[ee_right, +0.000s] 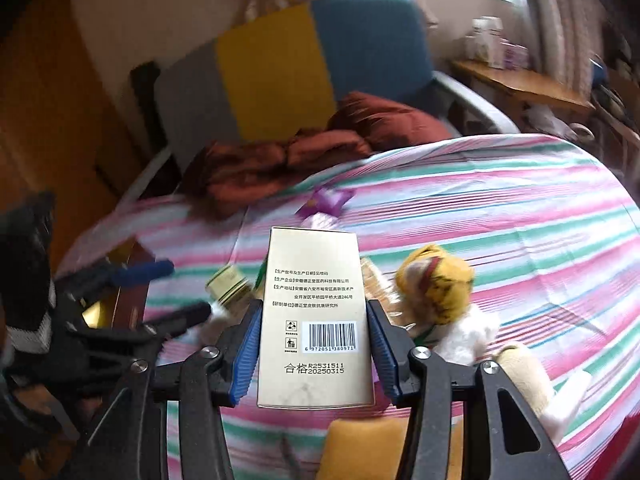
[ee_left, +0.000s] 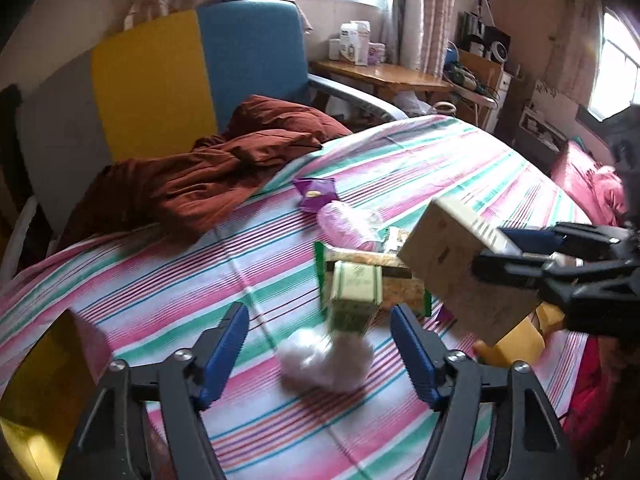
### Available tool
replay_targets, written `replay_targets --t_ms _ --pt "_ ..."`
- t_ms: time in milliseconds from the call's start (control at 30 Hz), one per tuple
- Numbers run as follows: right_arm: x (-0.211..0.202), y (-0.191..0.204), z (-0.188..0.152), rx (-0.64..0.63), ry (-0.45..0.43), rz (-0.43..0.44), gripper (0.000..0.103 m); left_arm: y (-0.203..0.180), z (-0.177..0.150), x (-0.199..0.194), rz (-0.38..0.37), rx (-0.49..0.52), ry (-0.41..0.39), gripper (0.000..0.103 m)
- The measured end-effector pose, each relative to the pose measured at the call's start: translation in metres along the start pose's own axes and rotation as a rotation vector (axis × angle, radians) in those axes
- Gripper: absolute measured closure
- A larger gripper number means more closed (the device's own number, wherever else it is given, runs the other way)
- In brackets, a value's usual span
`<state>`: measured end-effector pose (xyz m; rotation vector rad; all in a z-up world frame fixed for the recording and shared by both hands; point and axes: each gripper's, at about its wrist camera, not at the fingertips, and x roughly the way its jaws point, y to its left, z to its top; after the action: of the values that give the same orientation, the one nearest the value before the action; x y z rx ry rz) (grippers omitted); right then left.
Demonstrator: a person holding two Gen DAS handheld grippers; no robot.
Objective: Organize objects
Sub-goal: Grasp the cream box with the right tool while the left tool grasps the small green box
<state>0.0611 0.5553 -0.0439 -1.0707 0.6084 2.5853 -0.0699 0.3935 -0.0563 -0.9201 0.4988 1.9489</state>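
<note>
Right wrist view: the right gripper (ee_right: 314,344) pinches a tall beige cardboard box with a barcode (ee_right: 314,312) by its long sides, lifted above the pink-and-green striped bedsheet (ee_right: 500,216). The left gripper (ee_left: 320,344) is spread wide over a blurred green-and-cream small carton (ee_left: 354,292) and a white plastic wad (ee_left: 326,364). The smooth box could slip or twist from the pads. Clutter crowds below; open sheet lies further right.

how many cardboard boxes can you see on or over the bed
2 clearly: a beige cardboard box with a barcode clamped in the right gripper above the striped bedsheet, and a small green-and-cream box lying ahead of the open left gripper. More may sit in the clutter behind.
</note>
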Motion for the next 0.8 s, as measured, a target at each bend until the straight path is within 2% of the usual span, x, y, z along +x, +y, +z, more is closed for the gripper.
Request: replay_targets --t_ms 100,167,200,233,267,300,467,667,800 --pt "-0.003 -0.012 0.003 0.052 -0.026 -0.001 0.053 -0.012 0.005 0.018 0.012 0.049 0.018 0.036" --pt "-0.003 -0.014 0.004 0.056 -0.032 -0.002 0.053 -0.016 0.007 0.029 0.004 0.06 0.037 0.046" --pt "-0.002 -0.014 0.005 0.051 -0.035 -0.002 0.053 -0.018 0.007 0.036 0.008 0.069 0.046 0.047" --pt "-0.002 -0.014 0.005 0.049 -0.036 -0.001 0.053 -0.019 0.007 0.041 0.016 0.072 0.055 0.051" --pt "-0.001 -0.014 0.005 0.046 -0.036 -0.003 0.053 -0.02 0.007 0.047 0.016 0.07 0.063 0.065" --pt "-0.001 -0.014 0.004 0.044 -0.037 -0.005 0.053 -0.019 0.007 0.051 0.011 0.062 0.071 0.072" --pt "-0.004 -0.012 0.004 0.029 -0.051 -0.006 0.053 -0.017 0.005 0.038 -0.004 0.005 0.014 0.072" --pt "-0.004 0.0 0.003 -0.023 -0.05 0.018 0.053 -0.007 0.003 -0.01 -0.018 -0.048 -0.068 0.072" --pt "-0.003 0.01 0.001 -0.059 -0.044 0.019 0.053 0.009 -0.011 -0.049 0.012 -0.098 -0.096 0.072"
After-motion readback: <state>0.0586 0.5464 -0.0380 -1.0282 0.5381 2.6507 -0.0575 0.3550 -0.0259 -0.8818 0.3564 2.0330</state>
